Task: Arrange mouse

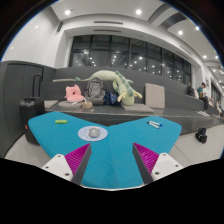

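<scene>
The gripper [110,160] hangs with fingers spread, gripping nothing; the mouse [93,132] lies on the teal table [55,135] straight ahead, slightly left of centre, nearer its far edge than the fingertips.

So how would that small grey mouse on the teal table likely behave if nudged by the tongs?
The mouse looks small and low-domed, so probably light and unlikely to tip. On the smooth teal table it may slide. The open tongs sit short of it.

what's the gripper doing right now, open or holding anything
gripper: open, holding nothing; the mouse lies on the teal table beyond the fingers.
</scene>
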`<state>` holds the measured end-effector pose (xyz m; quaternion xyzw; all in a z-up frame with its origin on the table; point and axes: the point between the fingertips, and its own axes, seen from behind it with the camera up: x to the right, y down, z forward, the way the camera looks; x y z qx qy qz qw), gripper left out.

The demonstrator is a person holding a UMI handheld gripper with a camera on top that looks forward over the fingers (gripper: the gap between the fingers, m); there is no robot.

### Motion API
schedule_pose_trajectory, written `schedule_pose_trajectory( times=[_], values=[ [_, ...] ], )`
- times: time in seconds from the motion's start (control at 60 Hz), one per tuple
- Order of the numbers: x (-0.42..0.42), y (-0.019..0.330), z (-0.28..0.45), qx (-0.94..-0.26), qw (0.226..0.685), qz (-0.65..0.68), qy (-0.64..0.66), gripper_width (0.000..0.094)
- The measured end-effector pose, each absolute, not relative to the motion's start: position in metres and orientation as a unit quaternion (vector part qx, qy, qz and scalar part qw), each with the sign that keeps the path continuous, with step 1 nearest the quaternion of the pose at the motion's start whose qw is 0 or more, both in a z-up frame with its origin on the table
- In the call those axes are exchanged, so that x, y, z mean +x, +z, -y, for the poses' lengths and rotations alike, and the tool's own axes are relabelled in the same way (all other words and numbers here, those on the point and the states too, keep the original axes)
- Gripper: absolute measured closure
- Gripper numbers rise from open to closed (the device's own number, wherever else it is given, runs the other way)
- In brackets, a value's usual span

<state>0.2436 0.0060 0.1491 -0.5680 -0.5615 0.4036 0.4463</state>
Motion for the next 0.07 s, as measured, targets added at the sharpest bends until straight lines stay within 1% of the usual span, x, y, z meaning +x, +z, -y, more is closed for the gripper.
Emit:
schedule_pose_trajectory(
  times=[0.067],
  values=[
    [0.2459, 0.1535, -0.006, -0.571, 0.448, 0.556, 0.404, 0.0089]
  ],
)
